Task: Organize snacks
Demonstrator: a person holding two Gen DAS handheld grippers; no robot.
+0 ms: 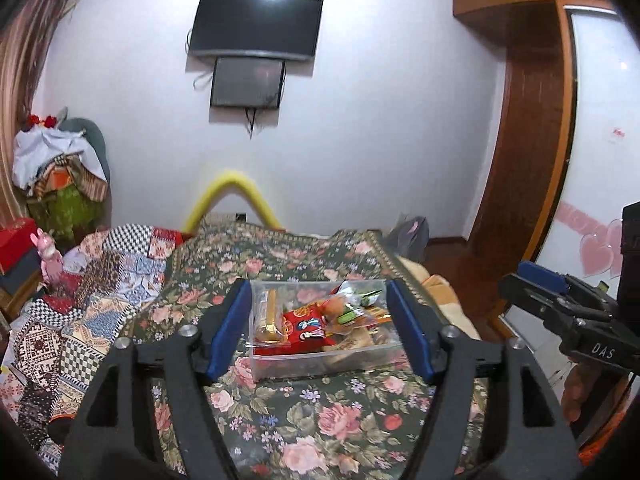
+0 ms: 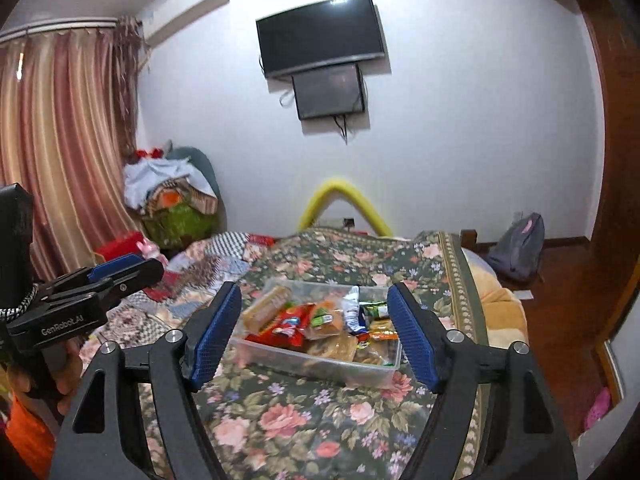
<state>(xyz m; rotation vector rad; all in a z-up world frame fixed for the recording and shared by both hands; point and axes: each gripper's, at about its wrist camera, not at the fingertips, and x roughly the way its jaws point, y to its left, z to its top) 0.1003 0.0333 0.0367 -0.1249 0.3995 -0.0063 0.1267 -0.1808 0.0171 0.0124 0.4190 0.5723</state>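
One clear tub of snacks on a flowered bedspread

One clear plastic tub (image 1: 325, 354) sits on the bed, a shallow rectangular box with thin see-through walls, piled with snack packets (image 2: 320, 322). Among them are a glossy red foil pack (image 1: 306, 326), a long stack of biscuits in clear wrap (image 2: 266, 307) leaning at the tub's far left, crinkled green and yellow sachets (image 1: 362, 302) and some flat beige biscuit packs (image 2: 336, 346) (print too small to read).

Both tools hang above the near side of the tub with nothing between their fingers. The left gripper (image 1: 320, 334) has its fingers spread wide, and the blue ribbed pads (image 1: 226, 332) frame the tub in its view without touching it. The right gripper (image 2: 314, 334) is spread just as wide, its pads (image 2: 412, 338) showing a fine knurled texture on matte black angular arms. A hand (image 1: 576, 394) grips the right tool's handle at the edge of the left view.

Under the tub lies a woven bedspread (image 2: 304, 420), dark green with pink roses and a banded border. Beside it on the left is a patchwork quilt (image 1: 100, 300) of checks and diamonds. A bent yellow foam tube (image 2: 346, 208) arches behind the bed's far end. Two dark flat screens (image 1: 256, 24) hang on the smooth white wall, striped satin curtains (image 2: 60, 152) fall in folds at the left, and a grey backpack (image 2: 518, 246) slumps on the reddish wooden floor.
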